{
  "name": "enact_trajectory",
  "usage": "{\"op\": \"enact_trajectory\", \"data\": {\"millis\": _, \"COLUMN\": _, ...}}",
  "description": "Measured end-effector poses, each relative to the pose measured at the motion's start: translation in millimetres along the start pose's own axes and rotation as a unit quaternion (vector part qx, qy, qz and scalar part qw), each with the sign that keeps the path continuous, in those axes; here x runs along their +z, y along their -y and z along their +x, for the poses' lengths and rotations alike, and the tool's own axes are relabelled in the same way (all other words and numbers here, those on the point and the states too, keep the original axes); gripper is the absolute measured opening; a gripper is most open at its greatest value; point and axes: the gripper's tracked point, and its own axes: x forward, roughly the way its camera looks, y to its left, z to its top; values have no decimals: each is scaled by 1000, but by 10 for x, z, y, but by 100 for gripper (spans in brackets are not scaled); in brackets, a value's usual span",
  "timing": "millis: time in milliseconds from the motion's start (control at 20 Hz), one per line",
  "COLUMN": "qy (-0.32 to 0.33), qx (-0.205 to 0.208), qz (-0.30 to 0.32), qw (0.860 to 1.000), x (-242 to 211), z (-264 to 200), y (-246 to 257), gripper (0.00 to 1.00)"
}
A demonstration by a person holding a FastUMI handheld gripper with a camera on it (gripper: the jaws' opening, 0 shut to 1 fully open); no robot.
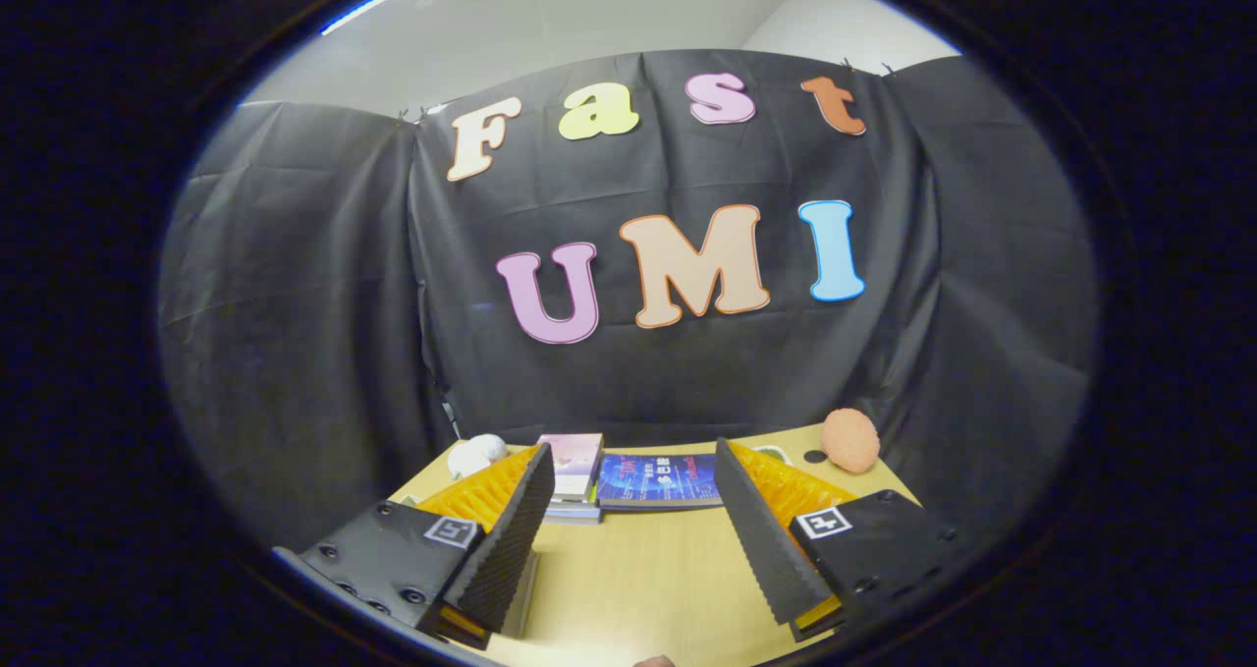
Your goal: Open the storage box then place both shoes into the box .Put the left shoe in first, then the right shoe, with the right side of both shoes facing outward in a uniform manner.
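My gripper point(631, 461) is open, its two fingers spread wide above a light wooden table point(638, 579), with nothing between them. The view points mostly at the booth's black cloth wall, so little of the table shows. No storage box or shoes appear among the things on the table.
Beyond the fingertips, by the wall, lie a blue book point(656, 480) and a small stack of books point(572, 471). A white round object point(476, 454) sits at the far left corner. At the far right, a pink-orange fuzzy ball point(850, 440) rests near a dark hole in the tabletop.
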Motion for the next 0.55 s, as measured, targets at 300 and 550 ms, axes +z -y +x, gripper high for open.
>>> {"op": "enact_trajectory", "data": {"millis": 300, "qy": 22, "qx": 18, "qz": -5, "qw": 1000, "x": 174, "z": -86, "y": 275, "gripper": 100}}
{"op": "enact_trajectory", "data": {"millis": 550, "qy": 35, "qx": 22, "qz": -2, "qw": 999, "x": 261, "z": -136, "y": 539, "gripper": 100}}
